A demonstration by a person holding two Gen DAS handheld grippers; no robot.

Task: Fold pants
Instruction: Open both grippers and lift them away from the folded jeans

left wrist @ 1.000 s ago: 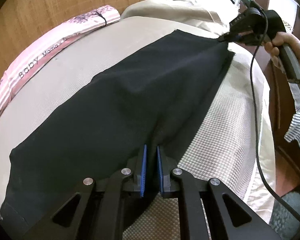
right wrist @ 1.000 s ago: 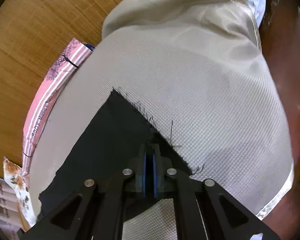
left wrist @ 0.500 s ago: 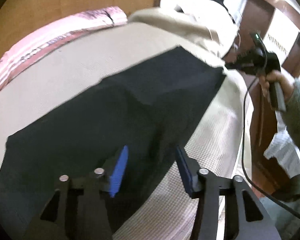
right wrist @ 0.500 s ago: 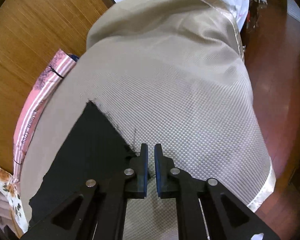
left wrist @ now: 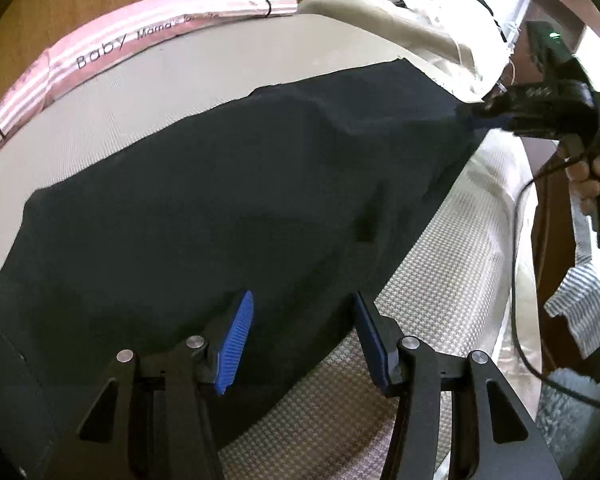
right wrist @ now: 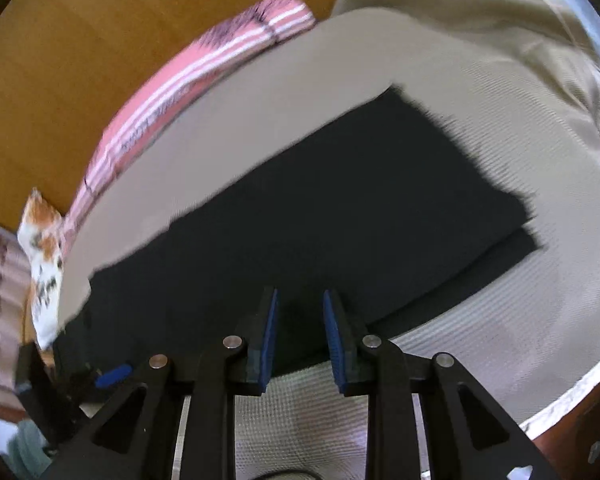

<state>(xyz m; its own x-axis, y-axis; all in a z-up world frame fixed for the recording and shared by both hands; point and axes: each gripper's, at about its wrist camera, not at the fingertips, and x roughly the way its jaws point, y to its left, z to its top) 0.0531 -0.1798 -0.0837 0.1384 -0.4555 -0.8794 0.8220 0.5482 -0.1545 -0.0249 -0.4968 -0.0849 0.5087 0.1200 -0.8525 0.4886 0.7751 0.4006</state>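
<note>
Pants (left wrist: pixel 228 184), black, lie flat on the bed (left wrist: pixel 440 300), doubled lengthwise with one leg over the other; the lower leg shows as a narrow strip past the upper one's hem in the right wrist view. One long side of the pants runs close to the bed's near edge.

Left gripper (left wrist: pixel 304 340) hangs over the pants near that side, jaws released and standing well apart, no cloth pinched between them. They have just been opening. Right gripper (right wrist: pixel 300 336) hangs over the same side, further toward the hem; its jaws have just been opening too and stand part open, with cloth showing beneath the gap but not clamped. The left wrist view is unclear on whether its tips touch the hem corner.

Judgement: the lengthwise fold is laid and let go; the crosswise fold is not yet begun. The next move calls for a fresh hold on one end of the pants, both layers together, one gripper at each corner, and a carry over toward the other end with edges kept square. Risk: catching only the top layer.

Writing: a pink striped bundle (left wrist: pixel 112 52) beyond the pants, along the bed's far edge, reads "Baby" and "Mama's", with a further word too blurred to read. No label is visible on the pants.
</note>
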